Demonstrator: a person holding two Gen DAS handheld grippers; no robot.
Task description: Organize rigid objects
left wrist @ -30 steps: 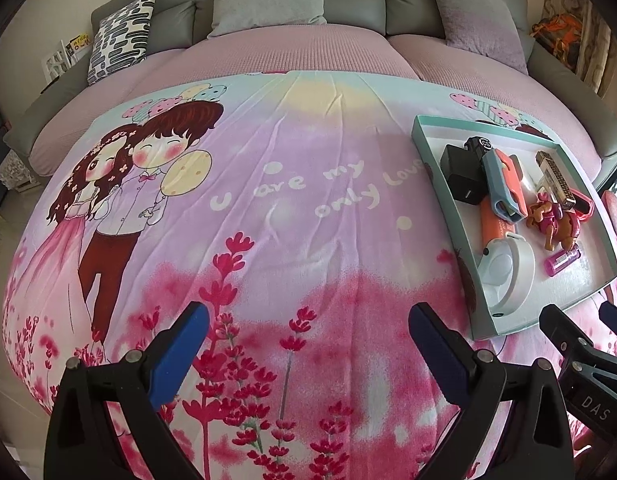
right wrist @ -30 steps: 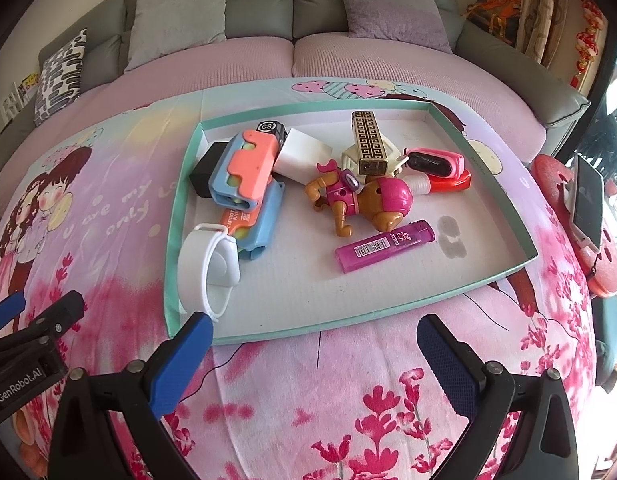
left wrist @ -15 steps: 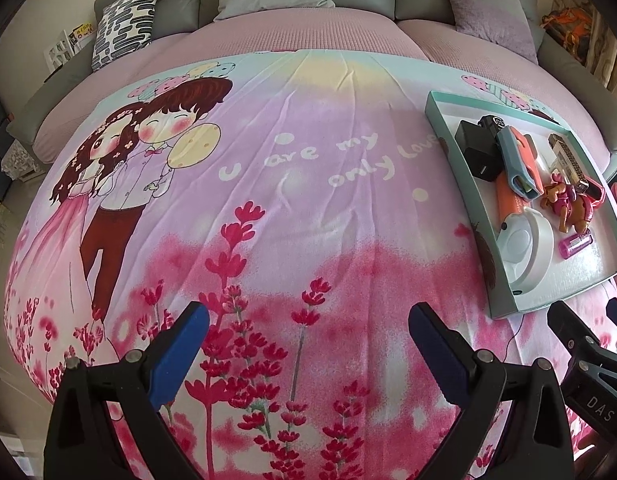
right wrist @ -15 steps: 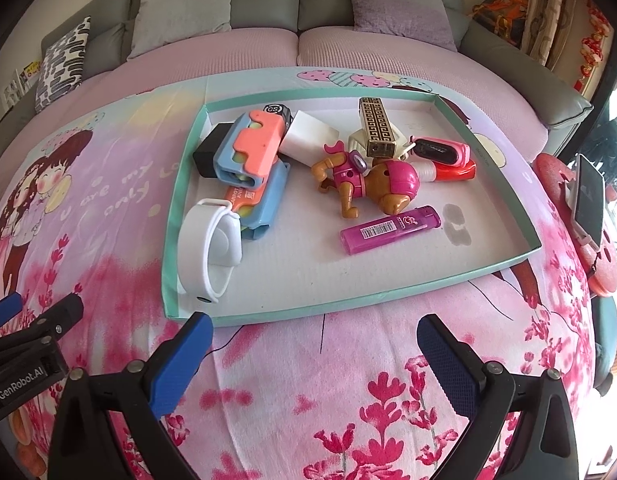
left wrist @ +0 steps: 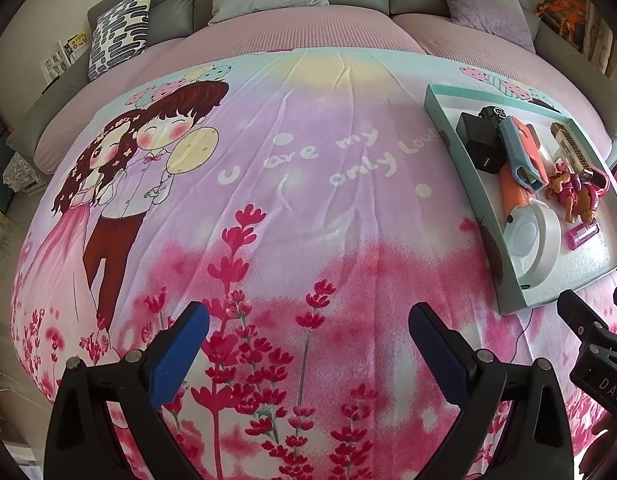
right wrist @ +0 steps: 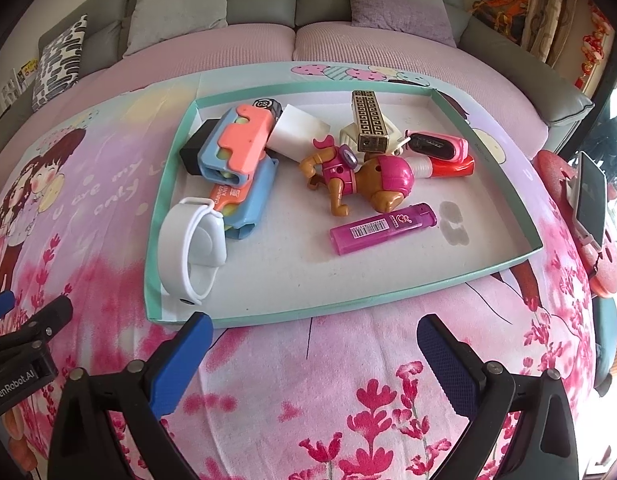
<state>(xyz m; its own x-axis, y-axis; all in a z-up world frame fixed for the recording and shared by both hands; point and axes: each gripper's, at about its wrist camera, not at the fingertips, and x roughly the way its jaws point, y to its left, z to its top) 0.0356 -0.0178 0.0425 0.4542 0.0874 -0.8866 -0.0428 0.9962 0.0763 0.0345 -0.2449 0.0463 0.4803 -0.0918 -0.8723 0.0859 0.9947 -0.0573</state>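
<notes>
A shallow teal-rimmed tray (right wrist: 348, 304) lies on a pink printed cloth. It holds a pink lighter (right wrist: 382, 228), a brown and pink toy dog (right wrist: 360, 176), a white strap device (right wrist: 194, 240), a blue and orange toy (right wrist: 236, 144), a gold patterned box (right wrist: 368, 120) and a red and pink item (right wrist: 440, 152). My right gripper (right wrist: 314, 344) is open and empty, just in front of the tray's near rim. My left gripper (left wrist: 308, 332) is open and empty over bare cloth, left of the tray (left wrist: 484, 216).
A grey sofa with cushions (right wrist: 184, 12) runs along the back. A phone on a stand (right wrist: 590, 200) stands to the right of the cloth. The cloth (left wrist: 268, 184) spreads wide to the left of the tray.
Both grippers have pulled back toward me, so the tray and cloth look farther away. Both stay open. Nothing in the tray has moved.
</notes>
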